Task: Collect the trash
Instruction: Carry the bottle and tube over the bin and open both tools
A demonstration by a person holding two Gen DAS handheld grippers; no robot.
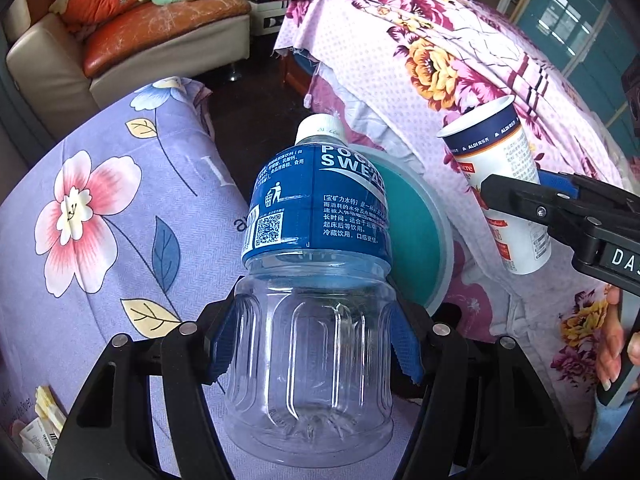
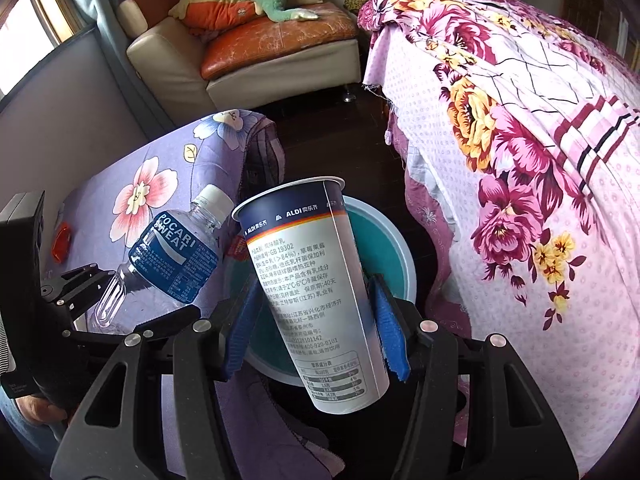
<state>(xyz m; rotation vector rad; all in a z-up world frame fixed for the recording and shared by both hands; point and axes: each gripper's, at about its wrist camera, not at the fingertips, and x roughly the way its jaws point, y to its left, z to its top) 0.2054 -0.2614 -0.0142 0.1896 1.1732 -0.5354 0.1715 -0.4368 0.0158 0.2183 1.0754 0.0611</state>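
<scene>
An empty clear plastic bottle (image 1: 312, 264) with a blue label and white cap is clamped between the blue pads of my left gripper (image 1: 316, 340), cap pointing away. A white paper cup (image 2: 316, 296) with a dark blue rim band is held by my right gripper (image 2: 316, 332), its open mouth tilted away. Both hang above a teal bin (image 2: 384, 256) with a pale rim that stands on the dark floor between two beds. In the left wrist view the cup (image 1: 504, 184) and the right gripper (image 1: 516, 192) show at the right; in the right wrist view the bottle (image 2: 172, 256) shows at the left.
A lilac flowered bed cover (image 1: 100, 220) lies to the left and a pink flowered one (image 2: 540, 180) to the right. A beige and orange sofa (image 2: 256, 48) with cushions stands at the back. Paper scraps (image 1: 40, 428) lie on the lilac cover. A person's fingers (image 1: 612, 352) grip the right tool.
</scene>
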